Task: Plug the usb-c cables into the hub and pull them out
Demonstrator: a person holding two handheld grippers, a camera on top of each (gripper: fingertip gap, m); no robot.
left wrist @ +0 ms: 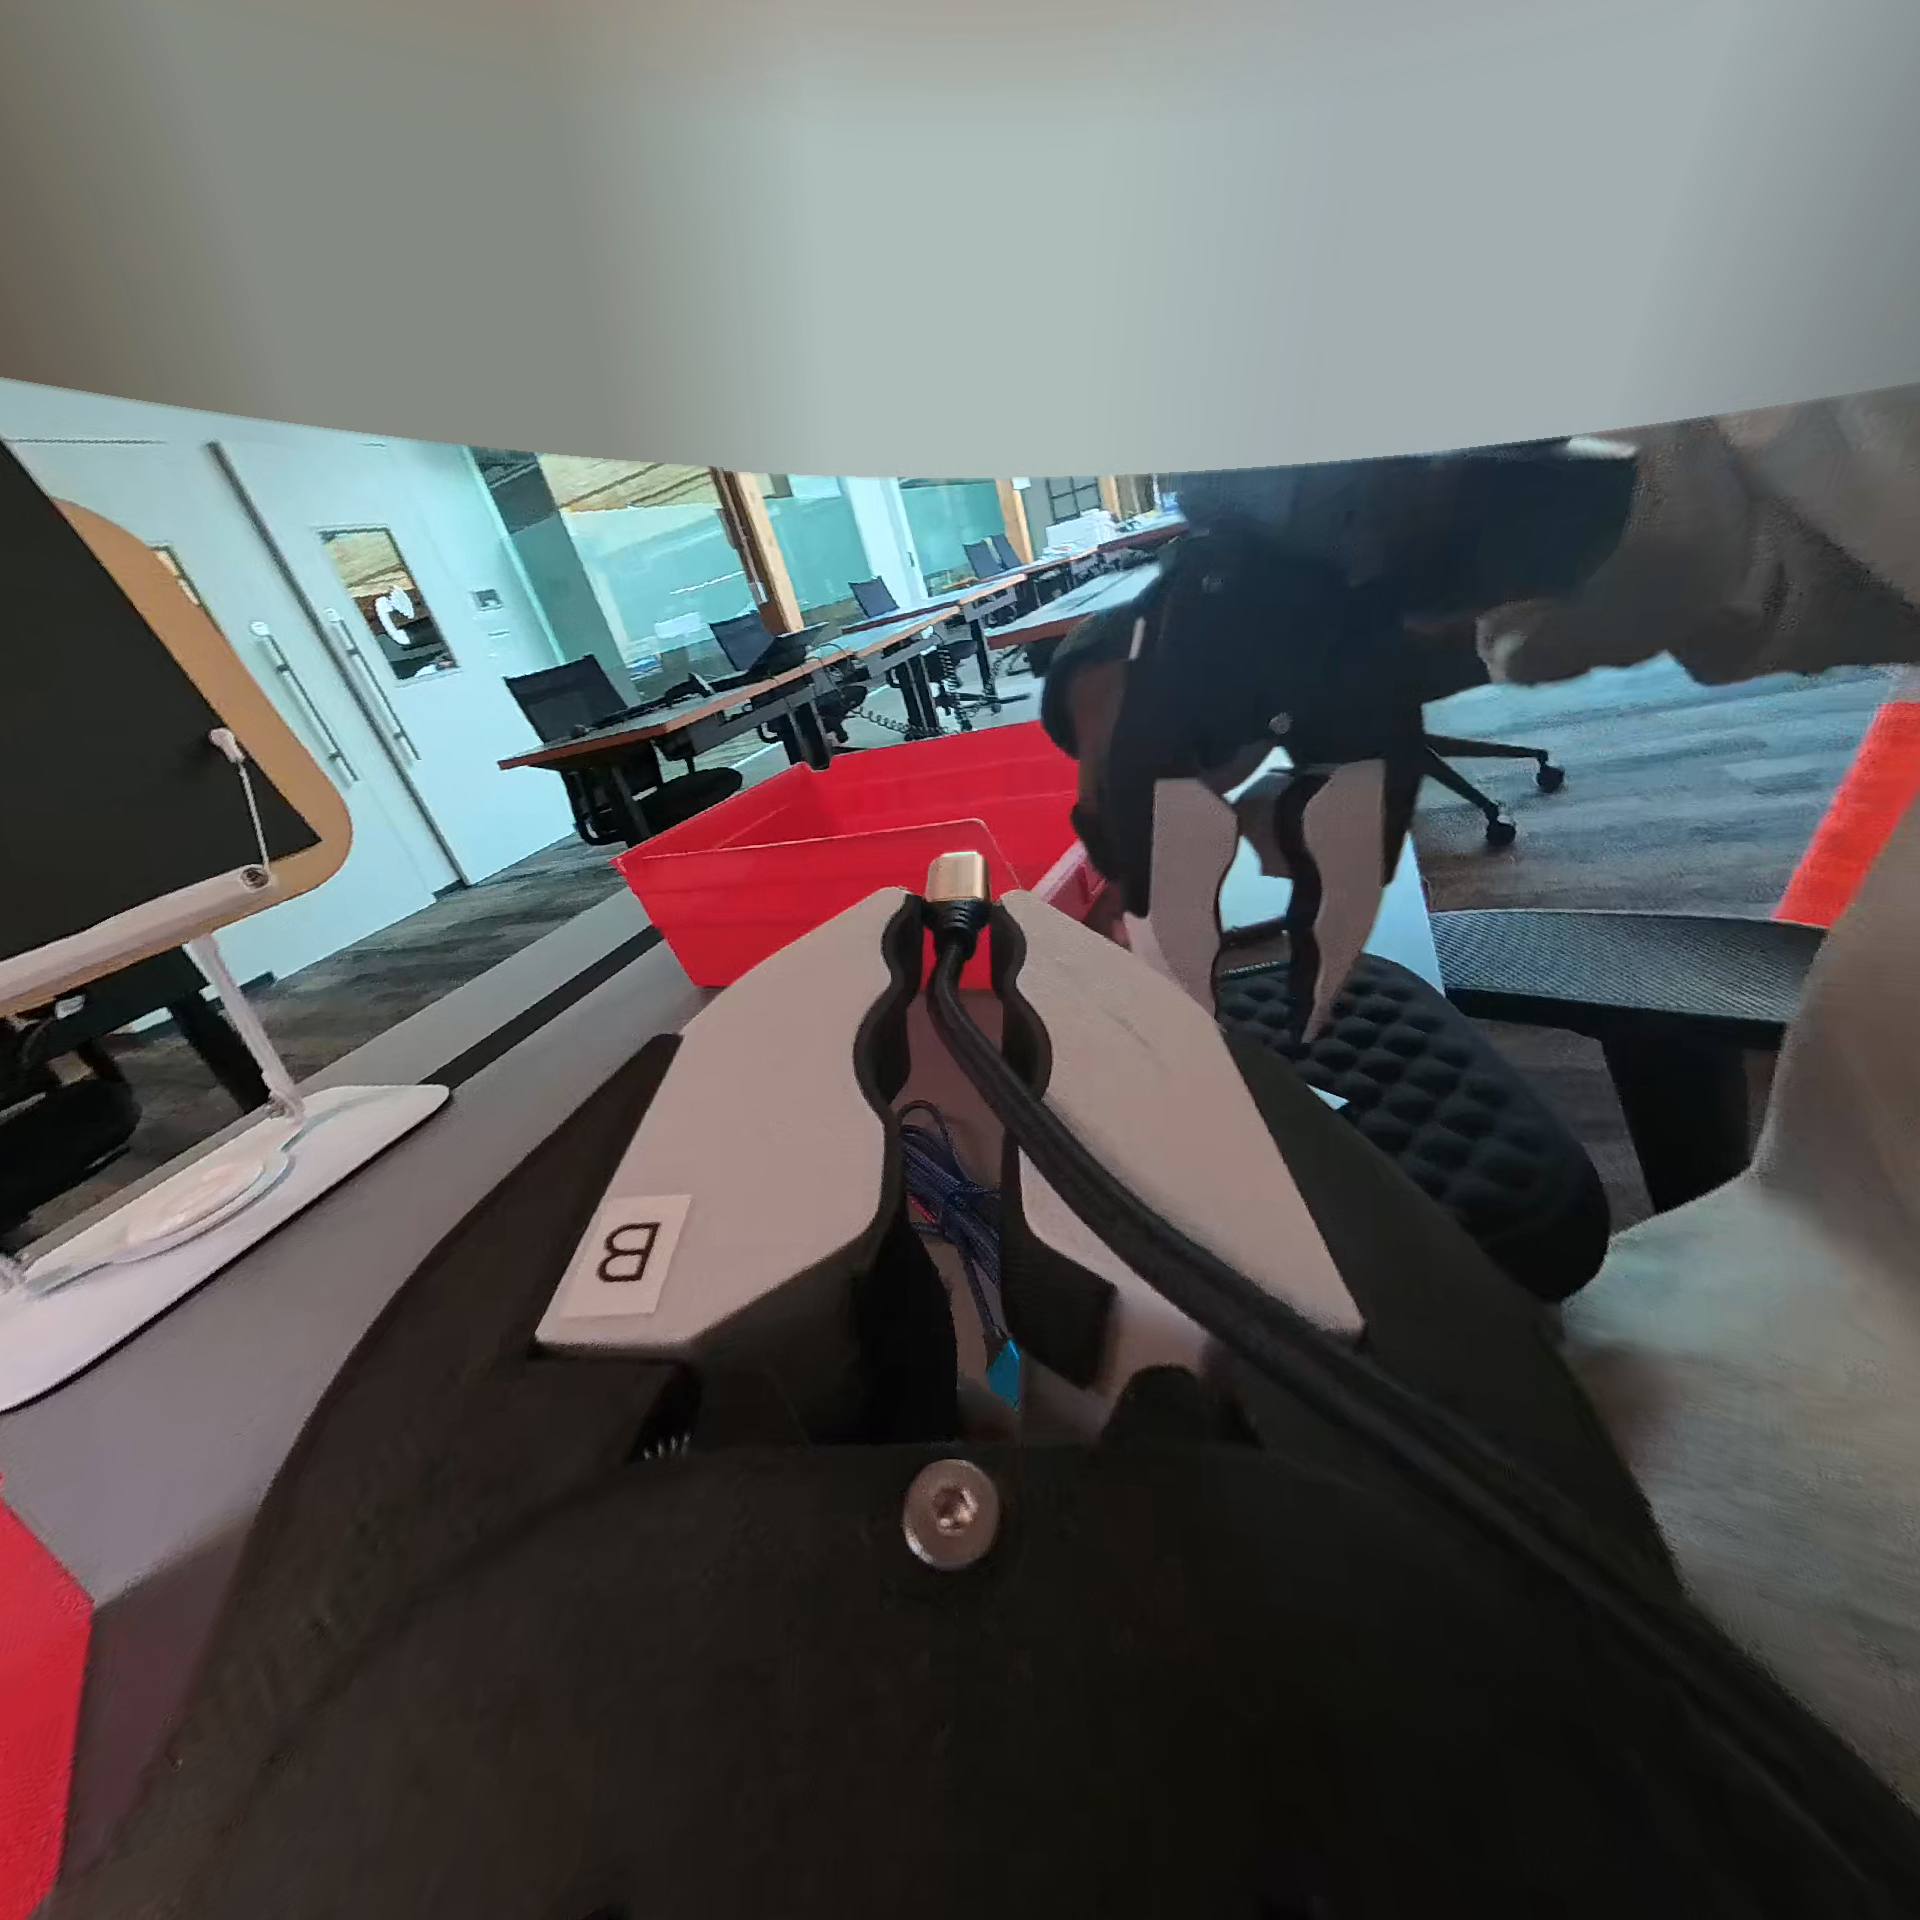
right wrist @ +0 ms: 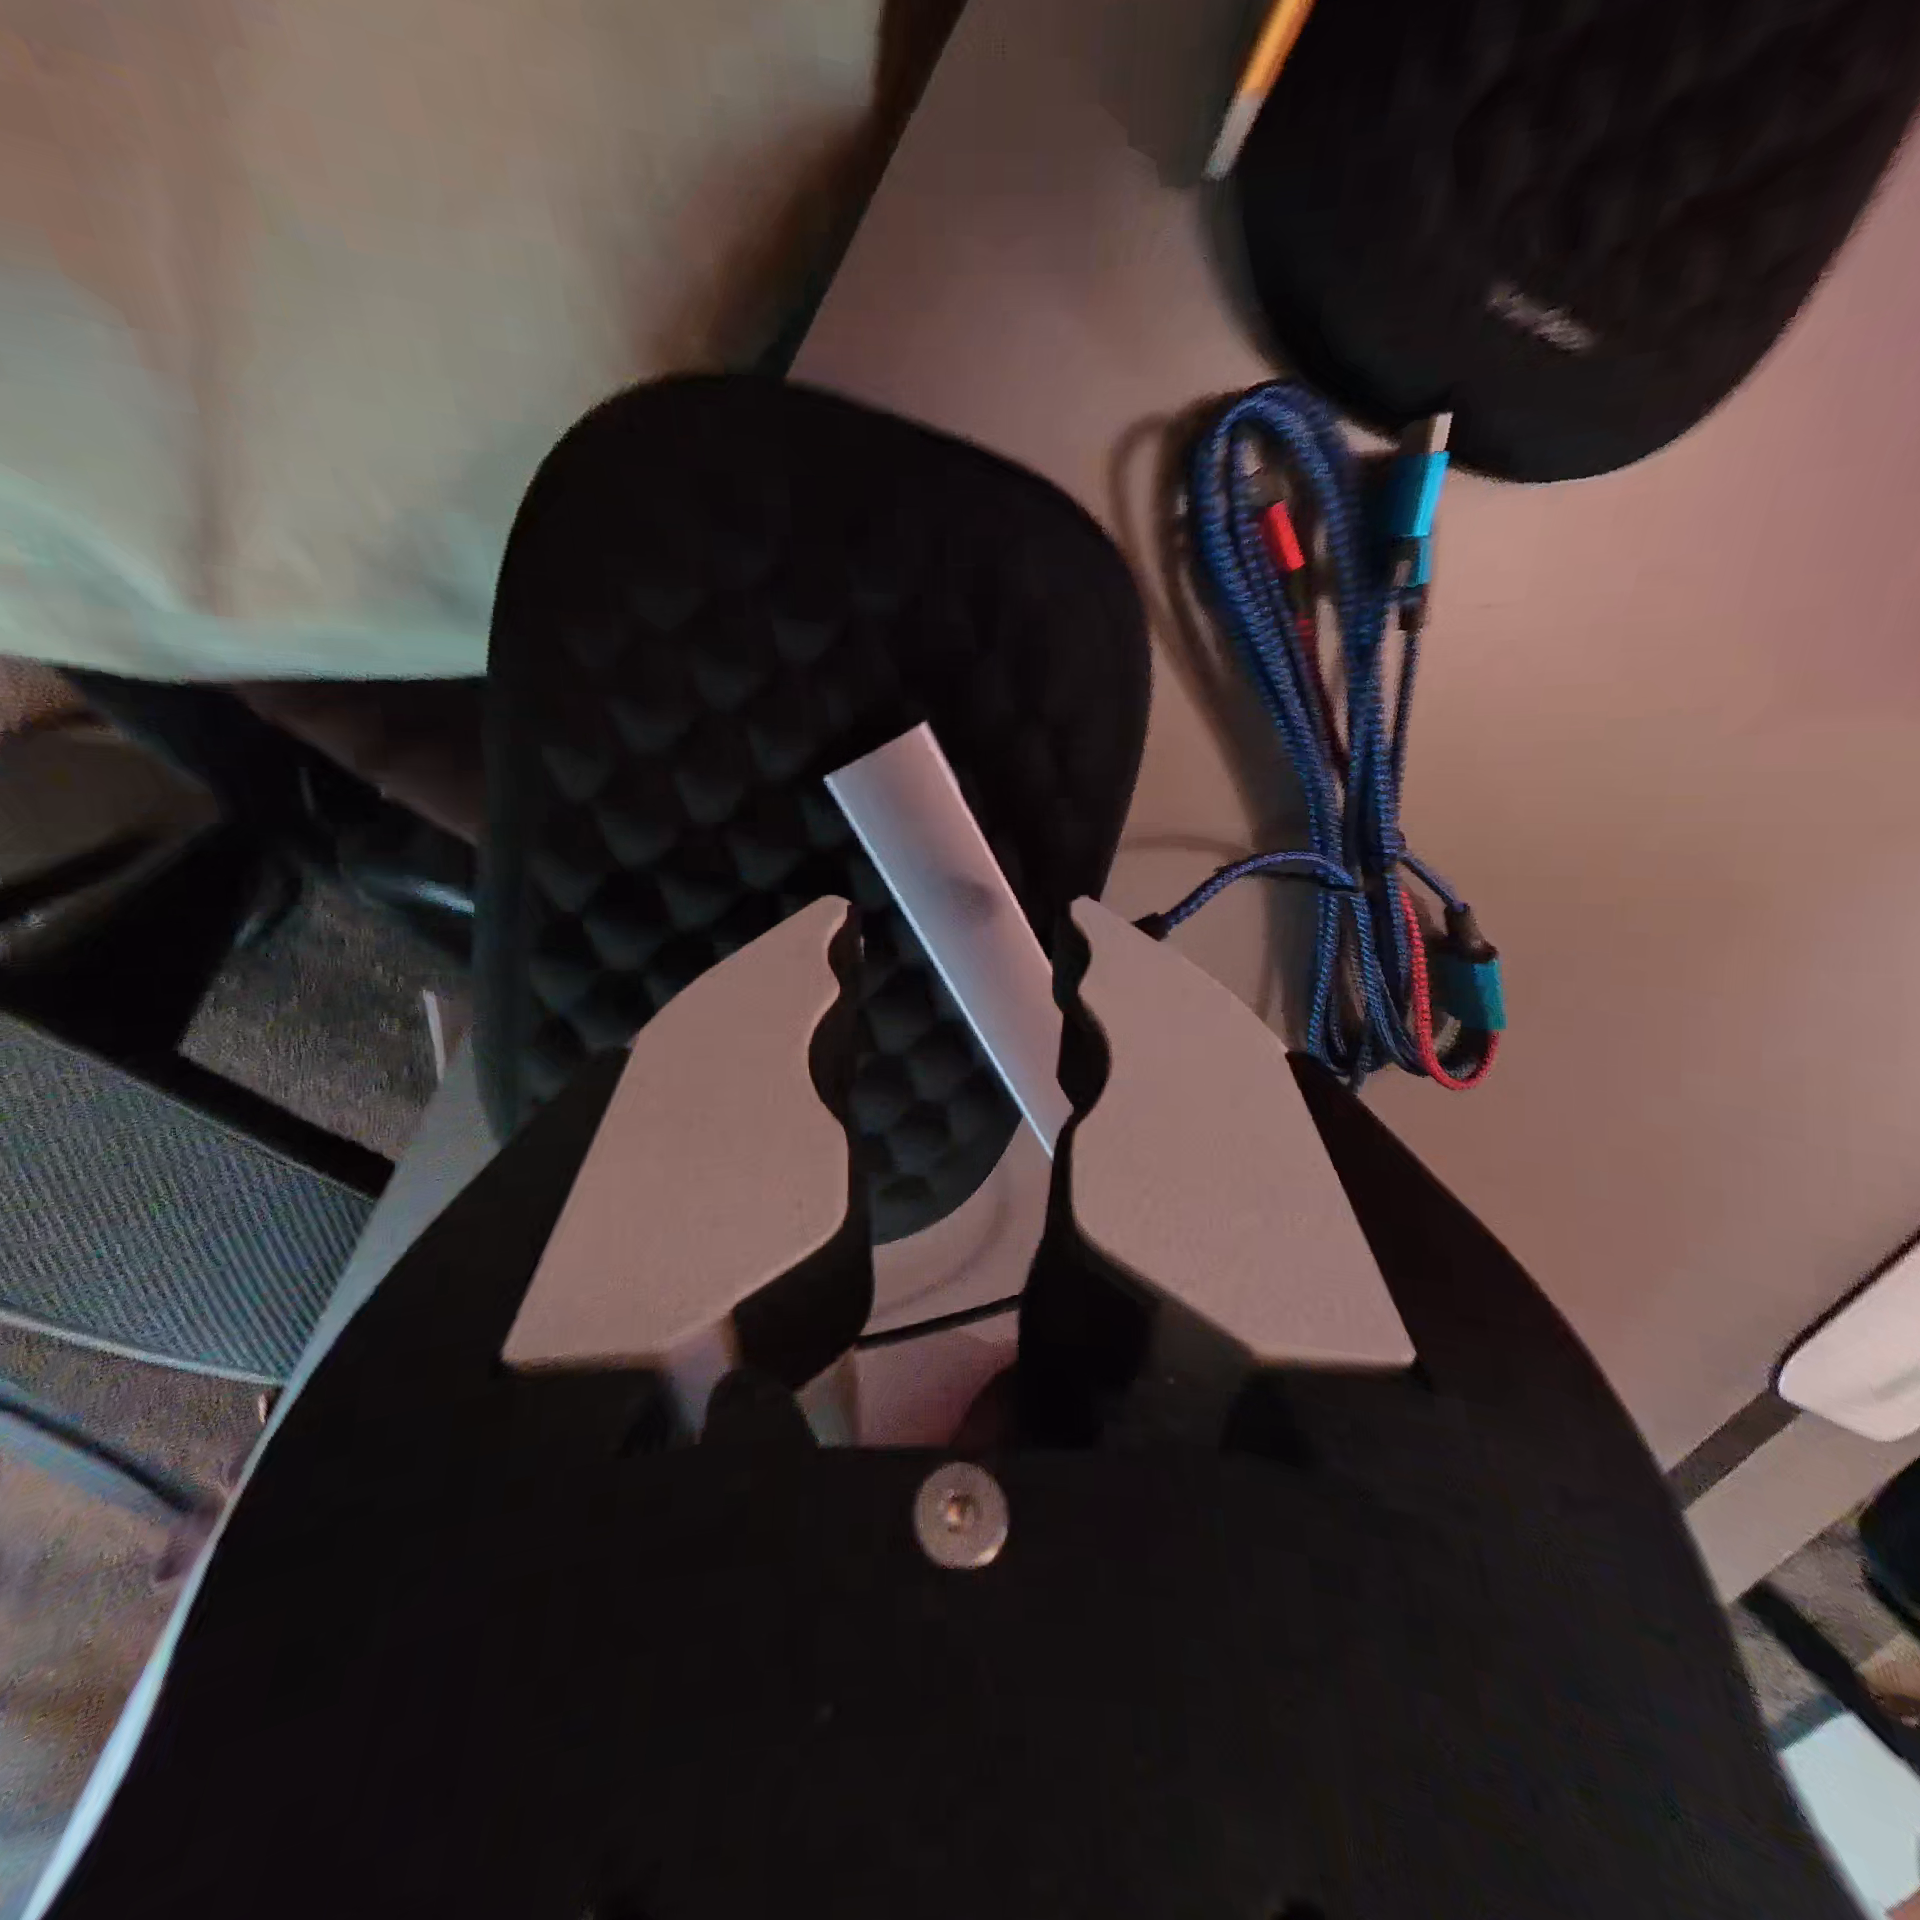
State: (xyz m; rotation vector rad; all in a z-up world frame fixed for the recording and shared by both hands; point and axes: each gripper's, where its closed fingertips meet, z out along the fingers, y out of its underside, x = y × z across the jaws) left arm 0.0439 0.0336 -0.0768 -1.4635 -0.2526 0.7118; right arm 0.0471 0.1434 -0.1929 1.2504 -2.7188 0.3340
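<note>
Nearest the left wrist camera, the left gripper (left wrist: 961, 914) has its grey, matte, wedge-shaped fingers pinched onto a black cable (left wrist: 1049, 1091). The cable's round silver plug tip (left wrist: 958, 871) projects just past the fingertips, and its smooth sheath trails back over the right finger. Seen through the gap between the fingers lies a bundle of blue braided cables (left wrist: 961, 1205) on the grey table (left wrist: 343, 1299). Beyond the tips stands a glossy red plastic bin (left wrist: 821, 883). At left, a dark screen in a tan rounded frame (left wrist: 125, 748) rests on a white stand.

Farther right, the right gripper (left wrist: 1262, 987) points down over a black pad (left wrist: 1434, 1081) with a quilted, dimpled surface.

At the right wrist camera, the right gripper (right wrist: 961, 914) holds nothing, its scalloped black-edged jaws apart. Between and beyond them a flat, brushed-silver rectangular hub (right wrist: 940, 894) lies slantwise on the black pad (right wrist: 707, 686), near its edge. Beside the pad, the blue braided cables (right wrist: 1340, 748), with red and teal connector shells, lie coiled on the table (right wrist: 1610, 831).
</note>
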